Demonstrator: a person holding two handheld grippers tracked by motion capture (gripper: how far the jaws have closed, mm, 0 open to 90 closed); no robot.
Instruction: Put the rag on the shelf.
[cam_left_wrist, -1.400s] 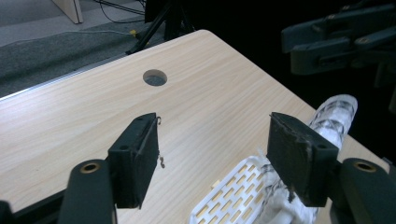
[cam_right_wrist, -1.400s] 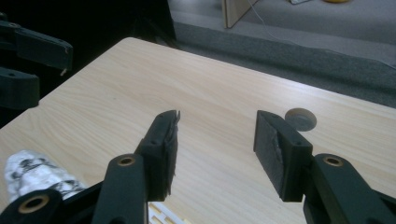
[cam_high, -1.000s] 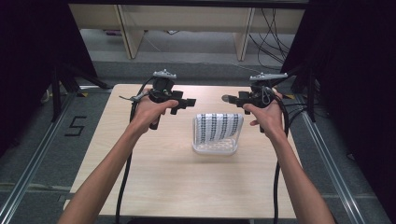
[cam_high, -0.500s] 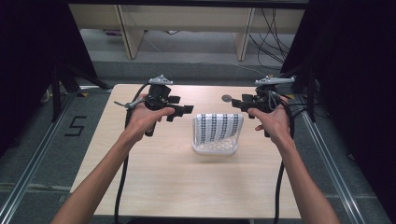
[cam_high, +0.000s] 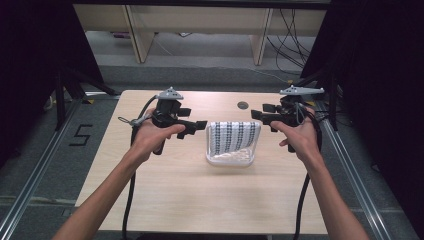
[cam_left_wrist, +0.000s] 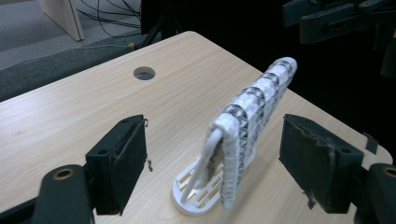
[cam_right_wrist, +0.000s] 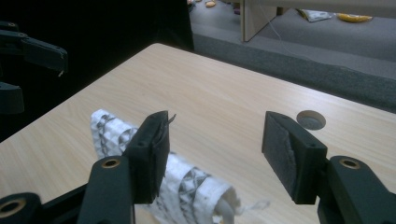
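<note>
A white slatted rack stands mid-table with a black-and-white patterned cloth draped over it. My left gripper hovers just left of the cloth and points at it. Its jaws have just been opening and hold nothing. In the left gripper view the cloth shows ahead through the gap of the left gripper, untouched by the pads. My right gripper hangs at the cloth's far right corner. Its jaws have just been opening, with nothing between them. In the right gripper view the cloth lies below the right gripper.
A round cable hole sits in the wooden table behind the rack. Metal rails run along both sides of the table. Wooden shelf legs and floor cables lie beyond the far edge.
Both grippers have drawn apart and toward the near side, the left slightly leftward and the right rightward. The rack and cloth have stayed in place.
</note>
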